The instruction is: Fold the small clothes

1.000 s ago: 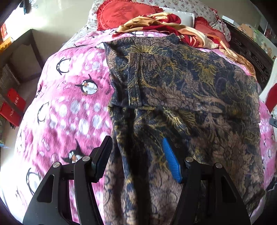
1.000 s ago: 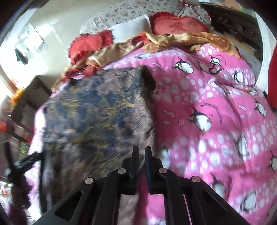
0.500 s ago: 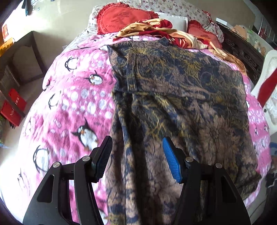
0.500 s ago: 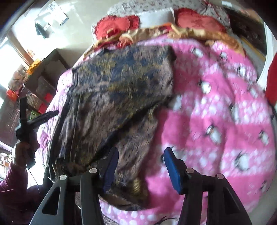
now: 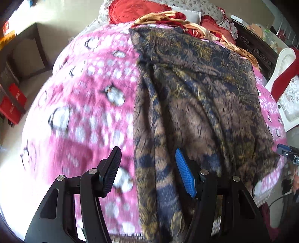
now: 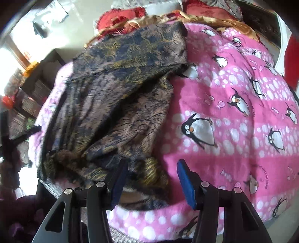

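I have both tongs hovering over the bed, each with its jaws spread apart and nothing between them. The left tongs [image 5: 147, 168] sit above the near edge, where the dark patterned garment [image 5: 196, 104] meets the pink penguin blanket [image 5: 84, 97]. The garment lies along the bed from the near edge toward the red cushions [image 5: 134, 9] at the far end, one layer folded over another. From the right tongs [image 6: 152, 177] I see its bunched lower hem just ahead of the jaws, near the bed's edge, with the blanket [image 6: 233, 93] bare to its right. A crumpled orange-red cloth [image 5: 168, 16] lies beyond the garment's far end.
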The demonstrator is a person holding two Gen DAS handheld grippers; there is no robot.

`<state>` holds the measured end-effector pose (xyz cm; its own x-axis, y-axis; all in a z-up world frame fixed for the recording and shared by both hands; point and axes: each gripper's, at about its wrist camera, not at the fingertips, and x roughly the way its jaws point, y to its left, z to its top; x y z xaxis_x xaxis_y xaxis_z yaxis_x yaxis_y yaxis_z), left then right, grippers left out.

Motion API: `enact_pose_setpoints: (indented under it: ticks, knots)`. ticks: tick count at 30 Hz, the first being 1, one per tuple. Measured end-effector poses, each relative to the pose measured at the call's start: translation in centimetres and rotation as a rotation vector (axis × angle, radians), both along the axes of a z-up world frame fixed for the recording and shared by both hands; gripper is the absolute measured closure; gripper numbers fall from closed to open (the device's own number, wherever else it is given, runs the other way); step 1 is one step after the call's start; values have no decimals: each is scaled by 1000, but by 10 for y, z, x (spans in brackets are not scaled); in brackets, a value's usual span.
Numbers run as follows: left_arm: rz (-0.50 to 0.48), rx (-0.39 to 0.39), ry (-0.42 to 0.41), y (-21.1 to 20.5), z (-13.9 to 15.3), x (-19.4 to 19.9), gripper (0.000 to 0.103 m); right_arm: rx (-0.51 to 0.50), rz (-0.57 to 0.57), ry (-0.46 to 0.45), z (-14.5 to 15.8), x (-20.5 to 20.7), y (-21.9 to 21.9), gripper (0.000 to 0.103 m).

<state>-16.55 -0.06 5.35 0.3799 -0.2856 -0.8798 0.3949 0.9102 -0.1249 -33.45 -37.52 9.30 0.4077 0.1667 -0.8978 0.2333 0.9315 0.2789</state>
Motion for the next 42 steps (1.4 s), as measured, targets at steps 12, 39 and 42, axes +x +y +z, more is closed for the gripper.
enact_pose_setpoints:
  ticks: [12,39,42]
  knots:
    - [28,-6,32,22,-1,-15,43,24,-1,-19,6,-39,8,97]
    - [-92,74,142,23,-31,-74,43,95,-105,-5,-11,-67,0,44]
    - [-75,84,156,20,-37,-71,39,59,-86,2,-17,-63,6,44]
